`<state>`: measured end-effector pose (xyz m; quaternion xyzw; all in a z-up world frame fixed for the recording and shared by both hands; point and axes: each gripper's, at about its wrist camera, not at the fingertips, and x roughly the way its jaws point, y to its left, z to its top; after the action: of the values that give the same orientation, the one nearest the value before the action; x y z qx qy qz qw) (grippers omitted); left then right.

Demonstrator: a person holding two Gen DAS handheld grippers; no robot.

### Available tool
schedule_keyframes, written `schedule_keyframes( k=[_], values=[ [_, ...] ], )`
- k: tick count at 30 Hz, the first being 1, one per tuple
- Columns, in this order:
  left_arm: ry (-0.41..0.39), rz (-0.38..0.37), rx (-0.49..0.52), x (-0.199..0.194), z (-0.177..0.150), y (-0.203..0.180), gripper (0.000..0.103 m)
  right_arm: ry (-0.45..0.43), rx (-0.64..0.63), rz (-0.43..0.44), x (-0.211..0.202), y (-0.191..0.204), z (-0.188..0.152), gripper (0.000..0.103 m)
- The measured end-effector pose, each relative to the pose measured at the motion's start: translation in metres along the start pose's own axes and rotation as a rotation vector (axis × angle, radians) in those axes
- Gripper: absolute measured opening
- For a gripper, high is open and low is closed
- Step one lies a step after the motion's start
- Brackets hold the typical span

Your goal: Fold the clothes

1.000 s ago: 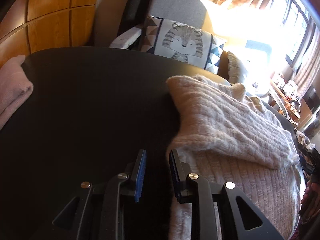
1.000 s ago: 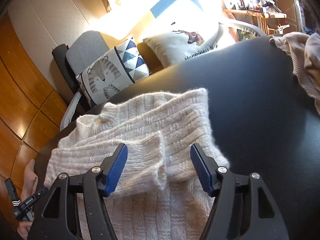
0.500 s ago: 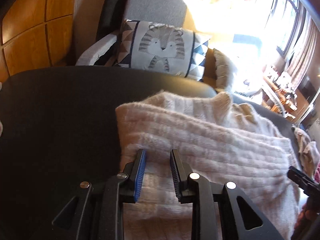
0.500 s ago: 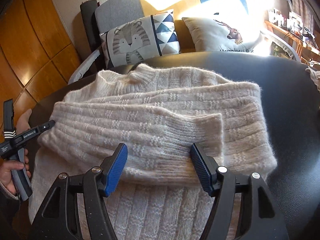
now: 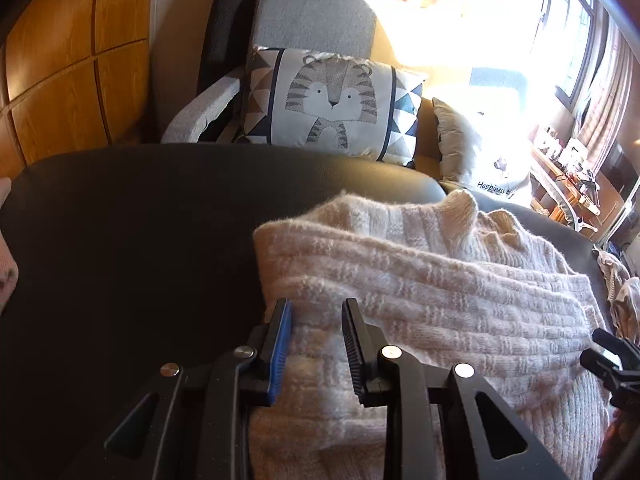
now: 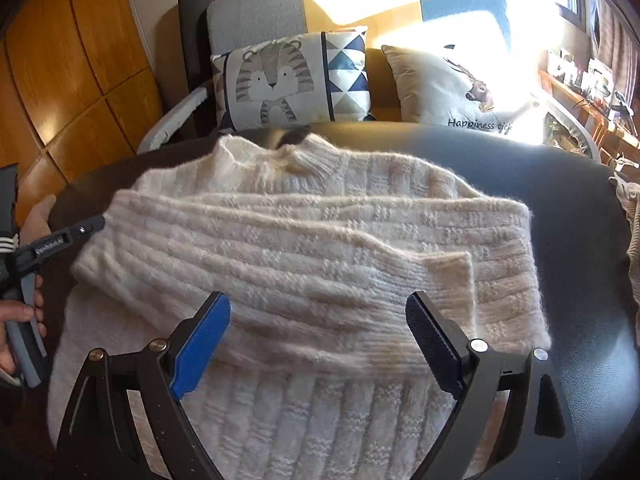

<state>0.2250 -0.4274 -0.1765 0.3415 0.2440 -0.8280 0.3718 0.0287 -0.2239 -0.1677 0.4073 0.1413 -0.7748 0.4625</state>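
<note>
A fluffy cream knit sweater (image 5: 420,280) lies on the black table (image 5: 140,240), collar at the far side and both sleeves folded across the chest (image 6: 300,240). My left gripper (image 5: 316,308) hovers over the sweater's left edge, its jaws a narrow gap apart with nothing pinched. My right gripper (image 6: 318,304) hangs above the lower sleeve fold. Its jaws are opening wide, and the knit lies under them without touching the pads. A hand (image 6: 20,312) holding the left gripper shows at the left border of the right wrist view.
A tiger cushion (image 6: 280,80) and a deer pillow (image 6: 460,88) rest on a grey chair (image 5: 312,16) behind the table. Another beige garment (image 6: 632,232) lies at the table's right edge, pink cloth (image 5: 6,276) at its left edge. Bare black tabletop (image 6: 580,260) surrounds the sweater.
The left gripper came off the bare table and over the sweater's left edge. The right gripper drew back from the sleeve cuff, rolled level, and its jaws spread wider.
</note>
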Motion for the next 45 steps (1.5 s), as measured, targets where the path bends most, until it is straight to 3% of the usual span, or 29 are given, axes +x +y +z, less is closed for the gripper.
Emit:
schedule_keyframes(
  k=[4, 7, 9, 11, 16, 23, 28, 31, 35, 42, 45],
  values=[
    [-0.017, -0.039, 0.033, 0.006, 0.018, -0.012, 0.027, 0.008, -0.08, 0.062, 0.007, 0.044, 0.014, 0.092],
    [0.046, 0.013, 0.049, 0.033, 0.024, -0.01, 0.027, 0.059, -0.141, 0.068, 0.029, 0.071, 0.01, 0.092],
    [0.085, 0.041, 0.049, 0.049, 0.021, -0.001, 0.029, 0.098, -0.161, 0.06, 0.043, 0.078, 0.002, 0.092],
    [0.049, 0.041, 0.056, 0.05, 0.018, 0.006, 0.029, 0.124, -0.168, 0.048, 0.056, 0.078, -0.007, 0.092],
    [0.035, 0.06, 0.074, 0.051, 0.015, 0.009, 0.029, 0.082, -0.232, 0.013, 0.058, 0.083, -0.017, 0.094],
    [0.014, 0.023, 0.034, 0.025, 0.02, 0.003, 0.028, -0.046, -0.044, 0.042, 0.012, 0.039, -0.005, 0.094],
    [-0.021, -0.061, 0.132, 0.007, 0.014, -0.032, 0.028, -0.028, 0.042, -0.054, 0.014, 0.002, -0.004, 0.094],
    [0.029, -0.039, 0.155, 0.023, 0.006, -0.041, 0.028, 0.02, 0.033, -0.094, 0.028, -0.008, -0.009, 0.094],
    [0.022, -0.056, 0.131, 0.035, 0.001, -0.031, 0.033, 0.028, -0.07, -0.121, 0.041, -0.008, -0.022, 0.099],
    [0.045, -0.061, 0.1, 0.03, 0.003, -0.03, 0.033, 0.04, -0.055, -0.118, 0.035, -0.009, -0.019, 0.101],
    [0.041, -0.088, 0.112, 0.016, 0.002, -0.036, 0.033, -0.015, -0.008, -0.09, 0.013, -0.01, -0.016, 0.101]
  ],
)
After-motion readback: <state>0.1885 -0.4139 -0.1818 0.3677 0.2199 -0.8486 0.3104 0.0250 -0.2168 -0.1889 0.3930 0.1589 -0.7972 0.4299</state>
